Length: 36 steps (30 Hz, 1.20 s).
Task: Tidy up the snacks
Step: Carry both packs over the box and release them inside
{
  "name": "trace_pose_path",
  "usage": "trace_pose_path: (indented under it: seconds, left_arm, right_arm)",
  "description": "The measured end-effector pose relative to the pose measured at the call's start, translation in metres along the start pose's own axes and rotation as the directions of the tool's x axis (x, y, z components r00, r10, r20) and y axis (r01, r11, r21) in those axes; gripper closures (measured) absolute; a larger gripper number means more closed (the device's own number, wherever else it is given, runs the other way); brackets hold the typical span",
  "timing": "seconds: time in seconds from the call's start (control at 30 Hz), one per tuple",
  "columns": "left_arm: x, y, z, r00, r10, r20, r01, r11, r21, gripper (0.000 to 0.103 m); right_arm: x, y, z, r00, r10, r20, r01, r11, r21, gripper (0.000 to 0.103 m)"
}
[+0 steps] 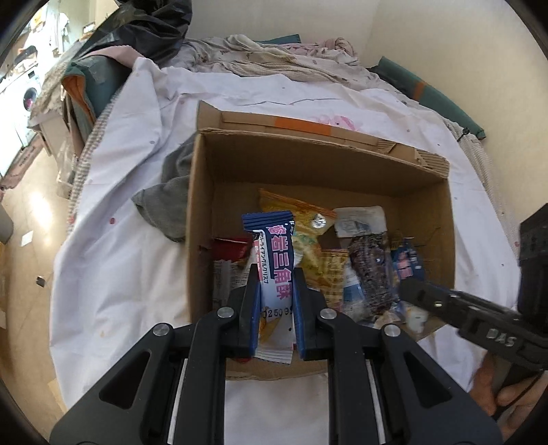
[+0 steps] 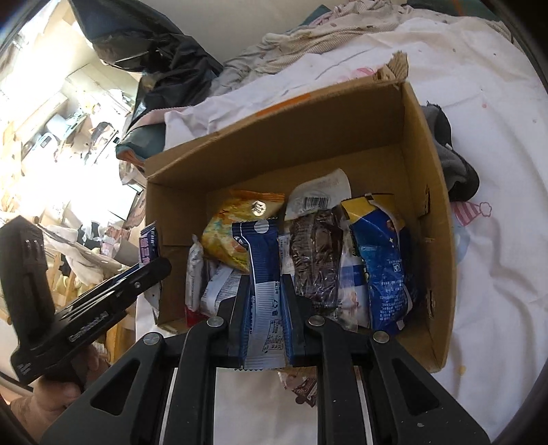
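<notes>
A cardboard box (image 1: 200, 212) stands on a white sheet and holds several snack packets. My left gripper (image 1: 275, 270) is shut on a blue and white snack bar (image 1: 275, 260) with pink lettering, held over the box's near left part. My right gripper (image 2: 265, 279) is shut on a blue and white snack packet (image 2: 263, 274), held over the box (image 2: 431, 212). Inside lie a yellow packet (image 2: 236, 222), a dark brown packet (image 2: 316, 253) and a blue bag (image 2: 387, 260). The right gripper also shows in the left wrist view (image 1: 407, 291), and the left gripper in the right wrist view (image 2: 161, 267).
The box sits on a bed with a white sheet (image 1: 120, 260). A grey cloth (image 1: 167, 212) lies against the box's left side. Crumpled clothes (image 1: 274, 58) and a black bag (image 1: 150, 30) pile up at the far end. A wall (image 1: 445, 51) runs along the right.
</notes>
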<state>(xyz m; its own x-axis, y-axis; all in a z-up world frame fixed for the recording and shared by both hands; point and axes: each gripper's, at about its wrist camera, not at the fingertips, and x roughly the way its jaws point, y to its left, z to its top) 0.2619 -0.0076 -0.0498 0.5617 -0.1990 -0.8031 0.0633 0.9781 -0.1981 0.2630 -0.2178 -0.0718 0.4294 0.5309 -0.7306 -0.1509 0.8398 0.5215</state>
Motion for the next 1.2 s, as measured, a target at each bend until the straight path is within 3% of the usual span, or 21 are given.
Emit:
trace_pose_path:
  seconds: [0.23,0.77,0.83,0.87,0.93,0.97,1.0,1.1,1.2]
  left_arm:
    - [-0.002,-0.009,0.000,1.000,0.018,0.017,-0.019,0.999,0.049,0.089]
    - [-0.005,-0.010,-0.003,1.000,0.013,0.021,-0.014,0.999,0.048,0.087]
    - [-0.006,-0.011,-0.003,1.000,0.008,0.025,-0.010,0.999,0.049,0.084]
    - [-0.008,-0.011,-0.004,1.000,0.006,0.028,-0.007,0.999,0.050,0.077]
    - [-0.011,-0.012,-0.004,0.999,0.015,0.039,-0.017,0.998,0.053,0.058]
    - [-0.013,-0.012,-0.004,0.999,0.016,0.048,-0.018,0.998,0.053,0.046]
    - [-0.017,-0.013,-0.004,0.998,0.013,0.061,-0.016,0.998,0.055,0.037]
    - [-0.020,-0.012,-0.005,0.997,0.017,0.069,-0.021,0.999,0.050,0.024]
    - [-0.022,-0.006,-0.007,0.998,-0.004,0.061,0.003,1.000,0.017,0.023]
  right_arm:
    - [0.013,-0.003,0.000,1.000,0.015,-0.023,-0.014,0.999,0.032,0.085]
    - [0.008,0.002,0.000,0.998,0.063,0.011,-0.064,0.997,0.038,0.082]
    - [0.006,0.003,0.000,0.999,0.047,0.021,-0.047,0.998,0.030,0.075]
    - [0.005,0.004,0.001,0.999,0.046,0.025,-0.047,0.999,0.027,0.069]
    - [0.001,0.007,0.002,0.997,0.059,0.041,-0.060,0.998,0.022,0.035]
    - [-0.002,0.008,0.002,0.997,0.060,0.054,-0.061,0.998,0.024,0.031]
    - [-0.005,0.009,0.002,0.996,0.057,0.072,-0.059,0.998,0.024,0.030]
    - [-0.012,0.009,0.004,0.995,0.046,0.091,-0.049,0.998,0.029,0.029]
    - [-0.018,0.006,0.004,0.994,0.029,0.105,-0.034,0.999,0.040,0.029]
